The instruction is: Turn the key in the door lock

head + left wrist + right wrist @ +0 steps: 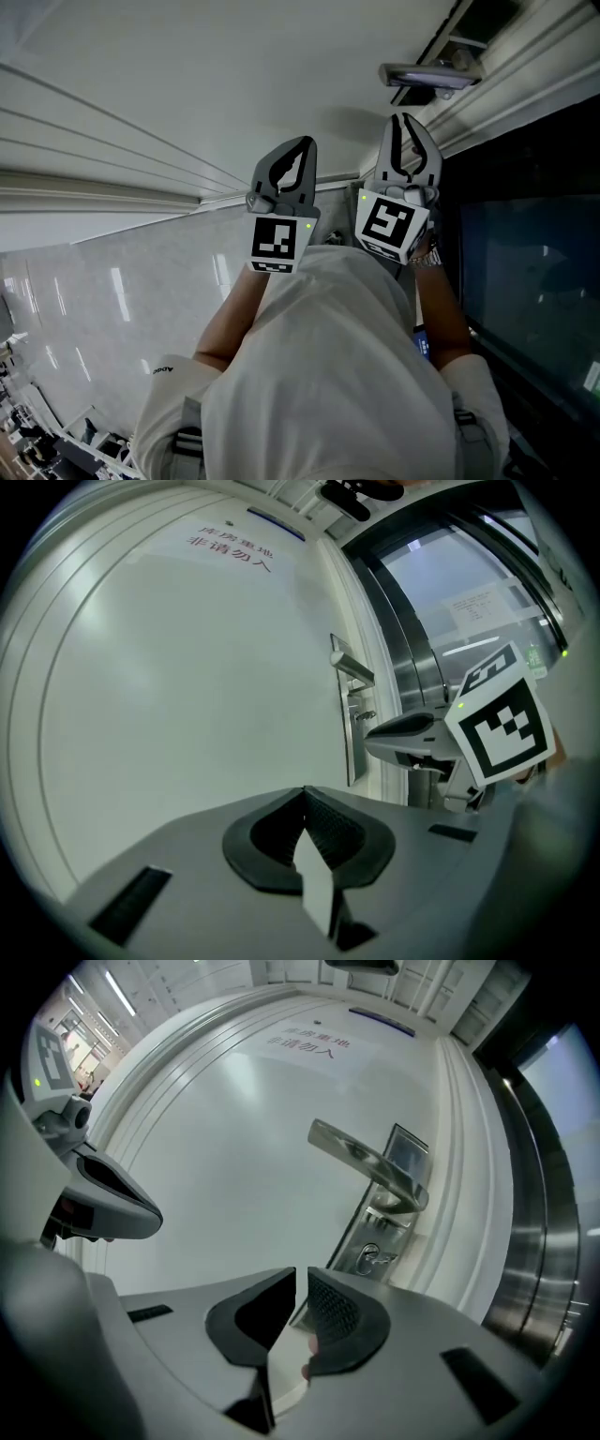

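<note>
The person stands close up to the door, white shirt nearest, both forearms stretched out level towards it. A wristwatch sits on the right wrist.

The left claw is pressed together, its tips meeting with nothing between them. It faces the bare white door, well left of the lock. Just to its right is the right claw, which carries a marker cube. Its jaws are nearly together, with only a thin slit between the pads. Nothing is pinched there. Something small and pinkish shows low behind the jaws, but I can't tell what it is.

Past that slit and a little to the right is the key. It sits in the keyhole of the steel lock plate, near the door's right edge. The right claw is near the key but apart from it. Above the key the lever handle reaches out to the left from the same plate.

Farther up the door is a sign with red characters. To the right of the white frame runs a steel-edged glass panel.
</note>
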Demonstrator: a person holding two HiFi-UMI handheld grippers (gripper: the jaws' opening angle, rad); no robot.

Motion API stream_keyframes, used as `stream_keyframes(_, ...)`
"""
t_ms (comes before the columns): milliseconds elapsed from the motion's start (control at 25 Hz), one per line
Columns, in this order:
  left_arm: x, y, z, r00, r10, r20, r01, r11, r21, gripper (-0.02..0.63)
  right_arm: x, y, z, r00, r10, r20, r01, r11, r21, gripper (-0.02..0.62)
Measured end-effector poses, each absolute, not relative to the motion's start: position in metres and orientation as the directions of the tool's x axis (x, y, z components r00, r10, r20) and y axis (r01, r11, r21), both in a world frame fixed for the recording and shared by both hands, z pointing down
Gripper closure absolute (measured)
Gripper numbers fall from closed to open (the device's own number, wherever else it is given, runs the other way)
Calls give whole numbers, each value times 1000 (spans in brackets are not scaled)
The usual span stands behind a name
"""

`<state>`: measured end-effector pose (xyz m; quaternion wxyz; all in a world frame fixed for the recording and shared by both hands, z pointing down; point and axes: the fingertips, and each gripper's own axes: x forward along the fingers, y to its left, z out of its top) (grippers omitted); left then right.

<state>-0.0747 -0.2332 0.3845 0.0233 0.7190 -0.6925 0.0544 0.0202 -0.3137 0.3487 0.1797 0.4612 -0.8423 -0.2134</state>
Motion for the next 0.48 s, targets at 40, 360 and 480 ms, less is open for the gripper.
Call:
stream_keyframes(40, -80, -232, 385, 35, -993, 114, -999, -40, -37, 598, 15, -310, 351, -514, -851, 110, -702, 491, 515, 554)
stream_keyframes(360, -117, -221, 397, 48, -988, 144, -999, -49, 0, 598, -32, -284, 370, -539, -826, 166, -733, 556, 391, 578)
stream_keyframes(480, -134, -219, 397, 48, -987, 152, -999, -48, 3, 598, -55, -279, 377, -579, -790, 199, -726, 612, 315, 584)
